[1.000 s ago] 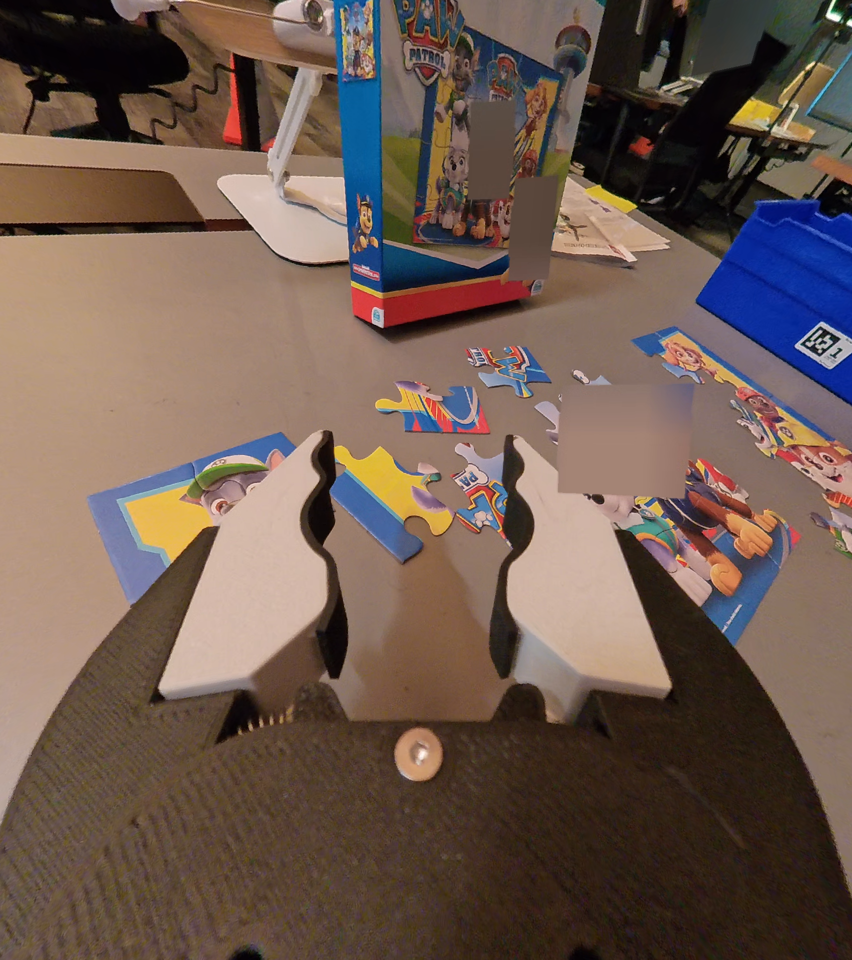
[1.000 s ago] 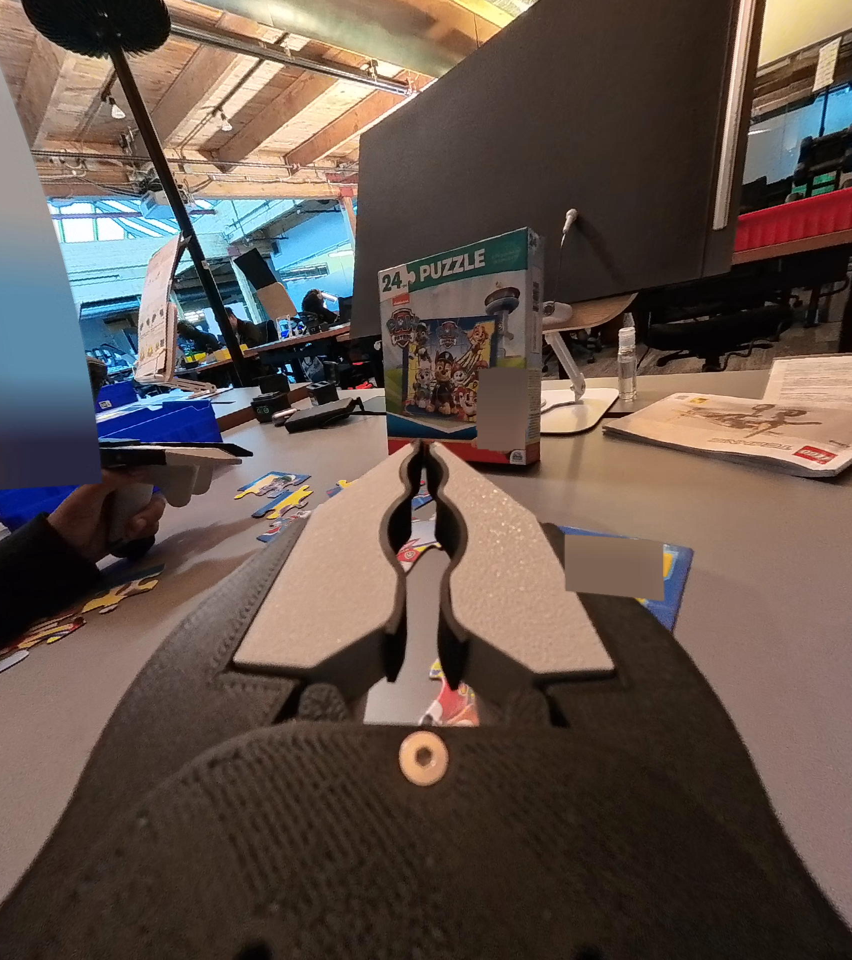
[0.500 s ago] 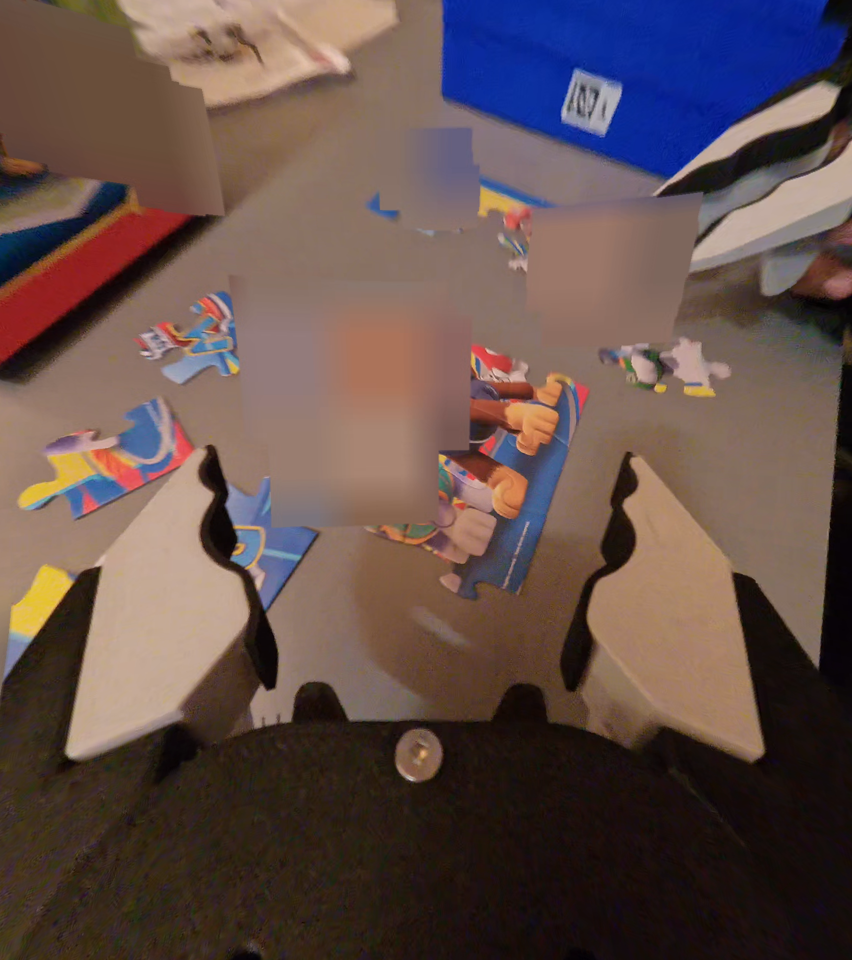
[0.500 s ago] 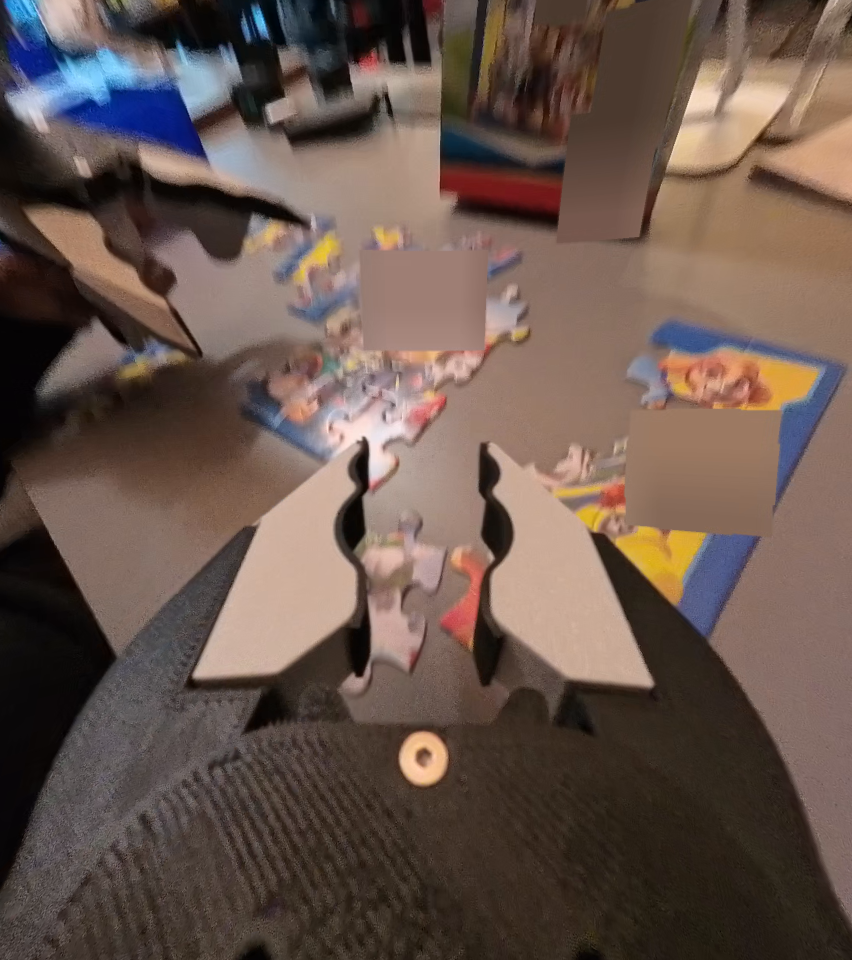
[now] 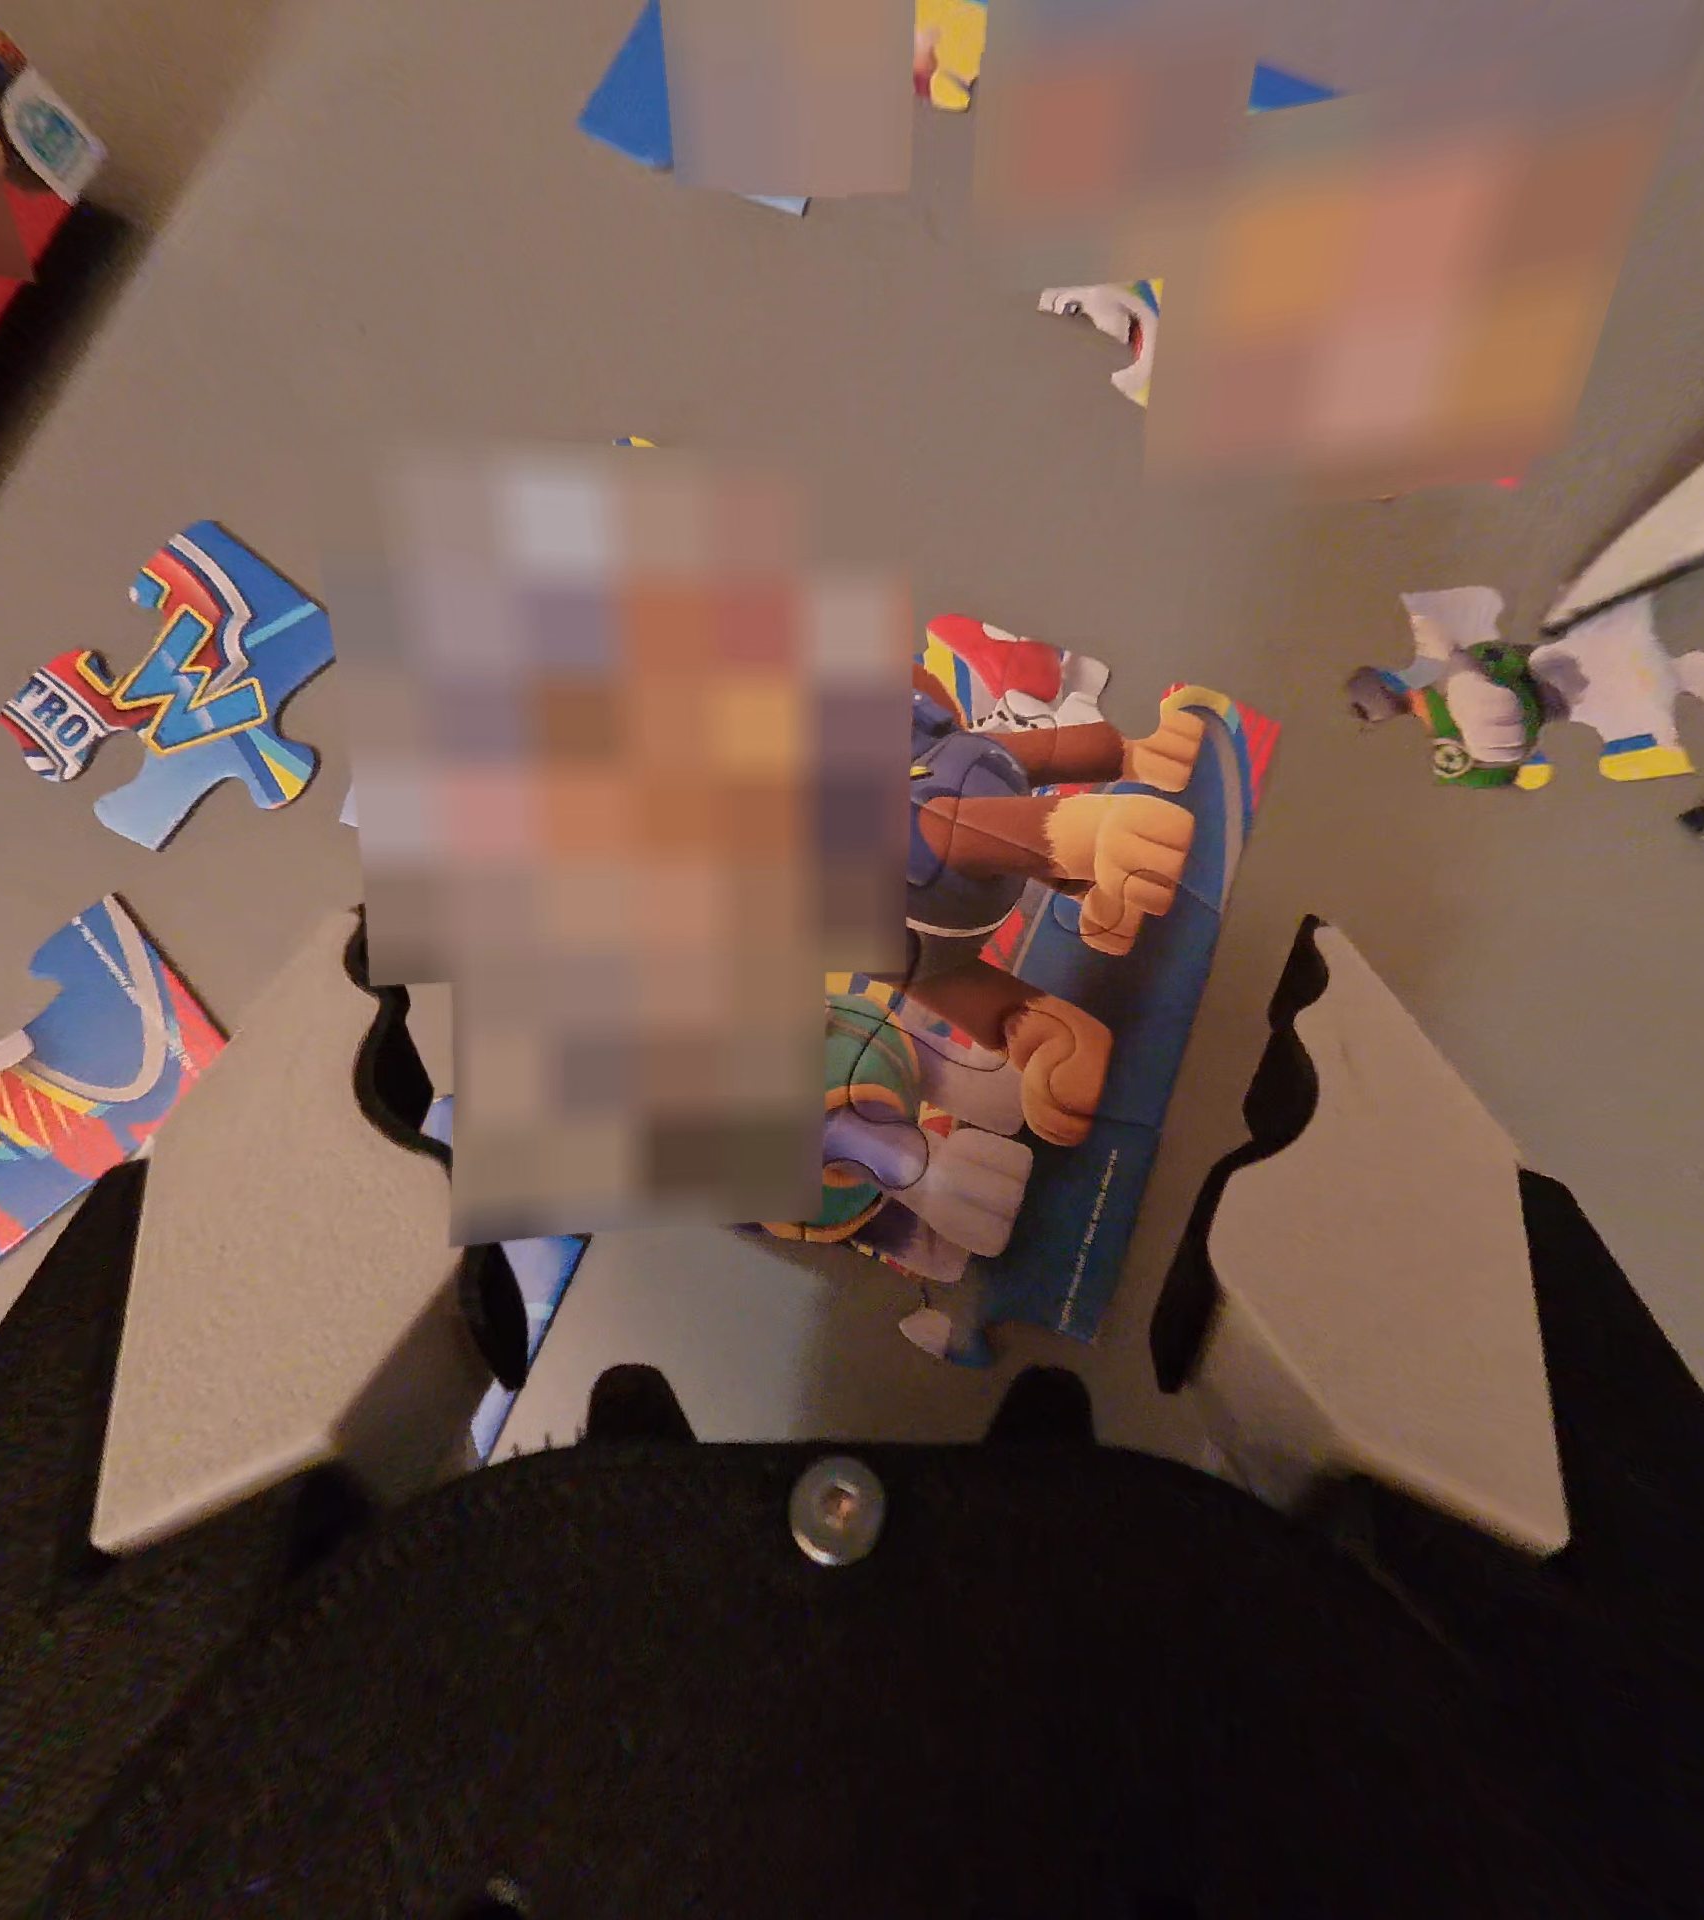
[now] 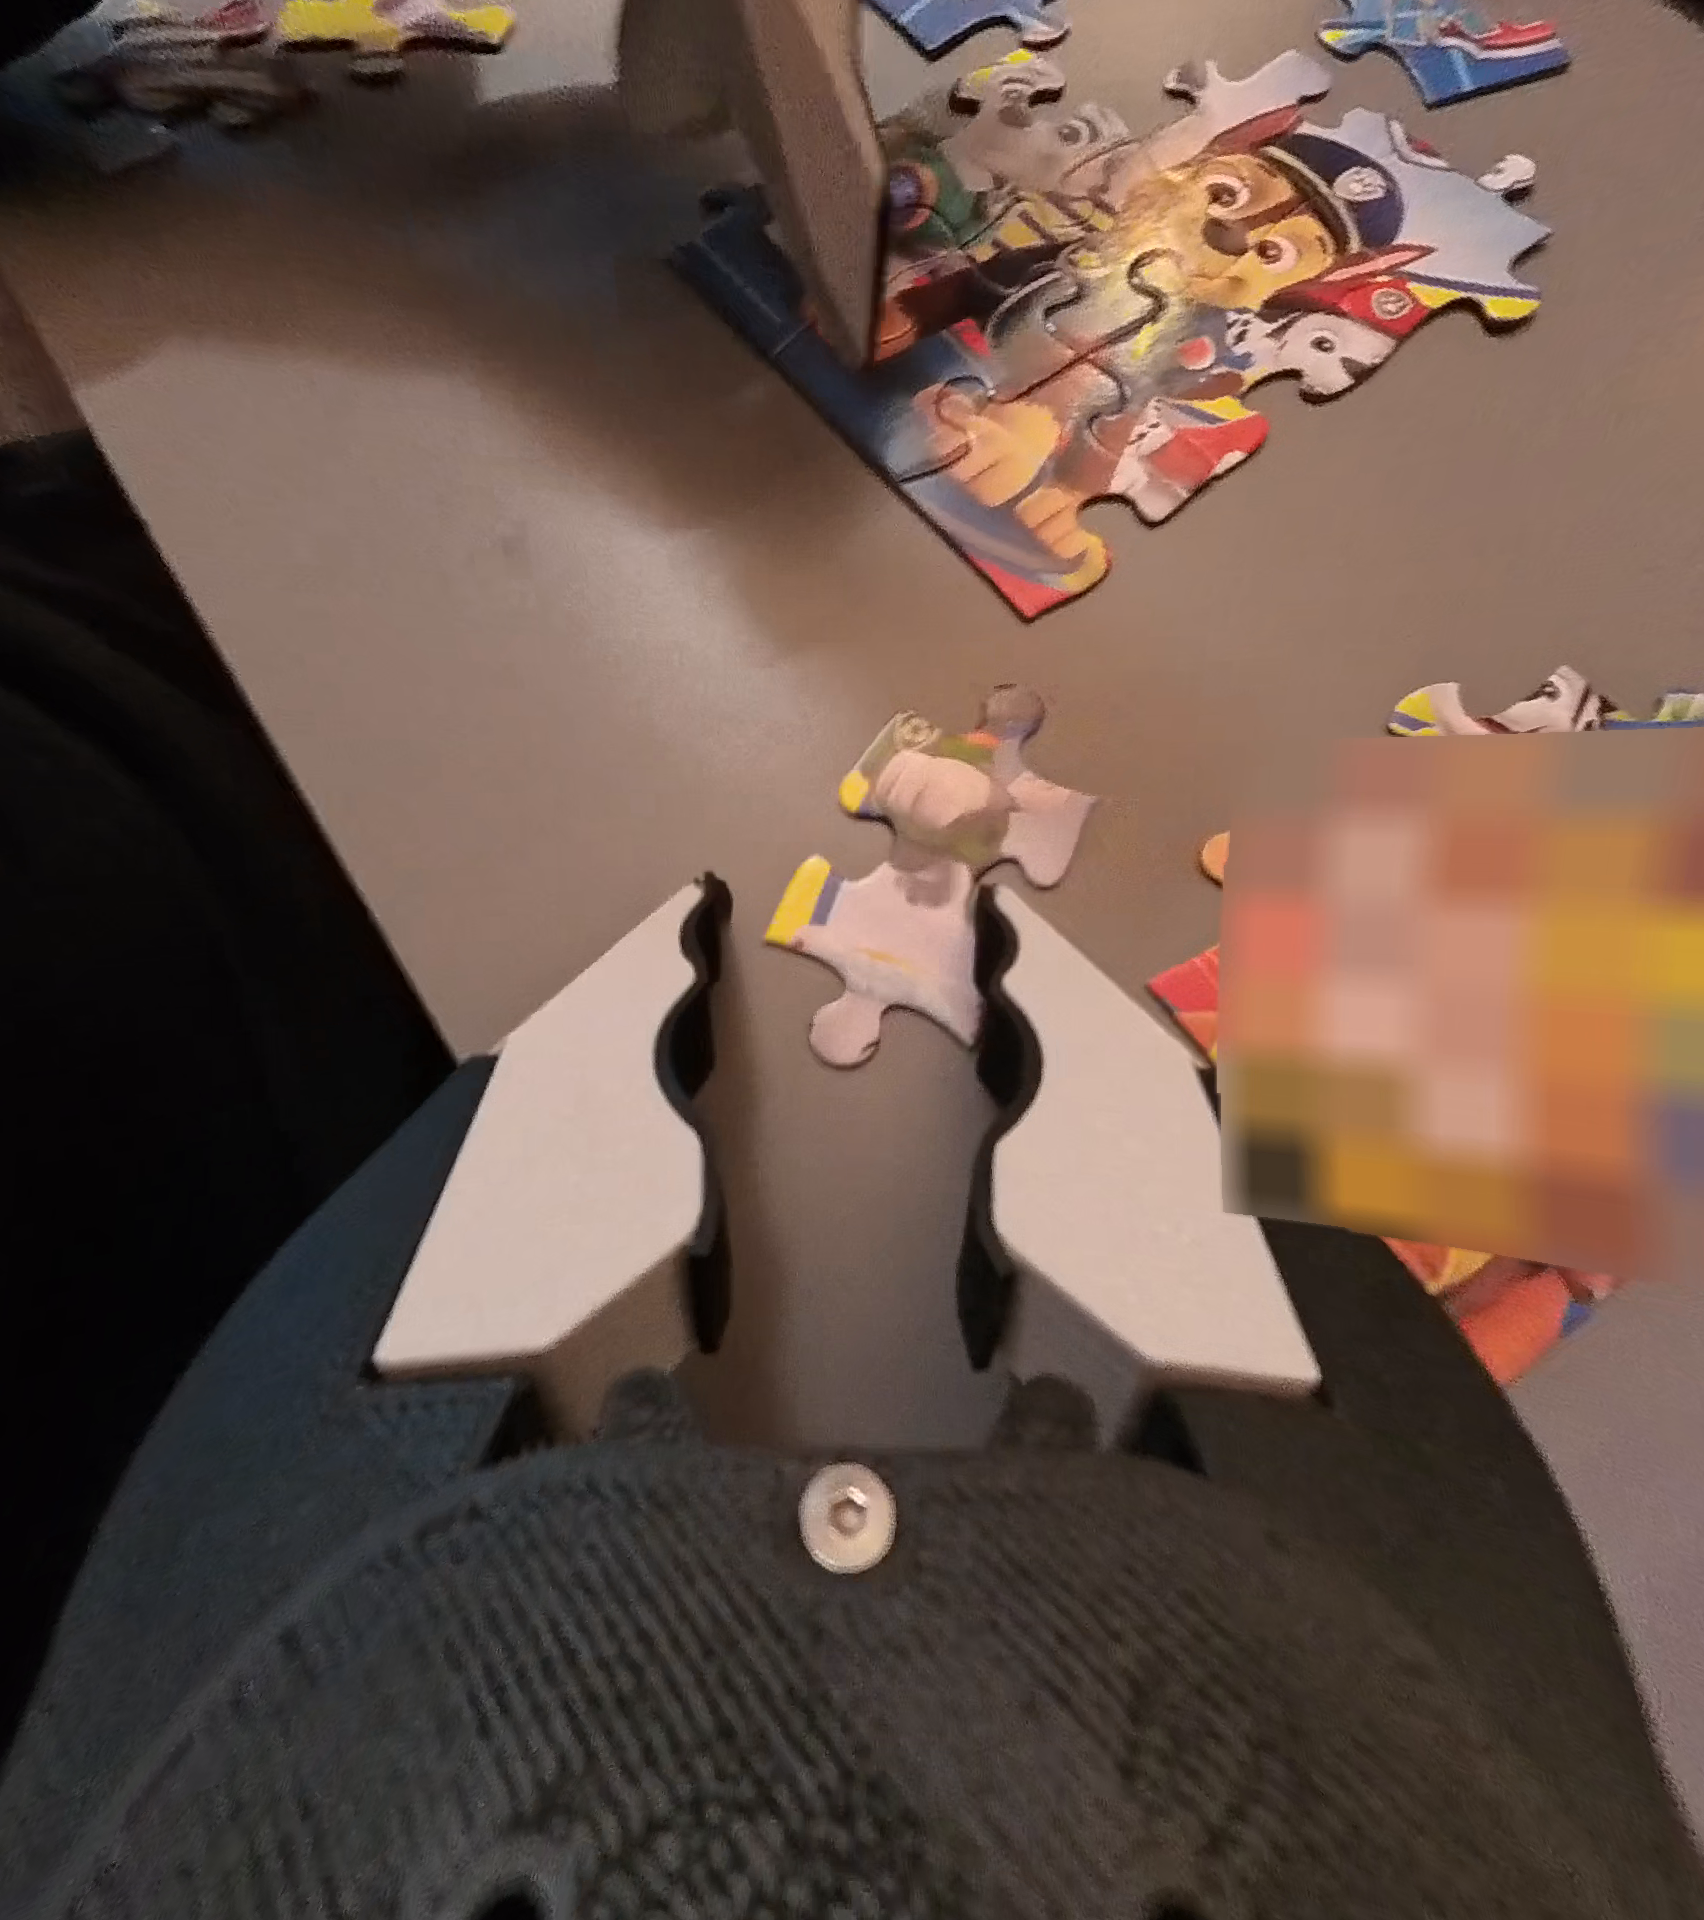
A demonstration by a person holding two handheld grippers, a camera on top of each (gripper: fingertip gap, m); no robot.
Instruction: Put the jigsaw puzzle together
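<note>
Both tongs dropped to the puzzle and opened

Both views, which a second before had looked across the grey surface (image 6: pixel 515 499), now faced down on it. Over the assembled puzzle section (image 5: pixel 1087 883) the left tongs (image 5: pixel 832 920) had spread from narrow to wide, holding nothing. Near that section, on its right side, the right tongs (image 6: pixel 850 894) had gone from shut to partly open around a loose white-and-green puzzle piece (image 6: pixel 905 940), which lay flat, ungripped, against the right fingertip and clear of the left.
</note>
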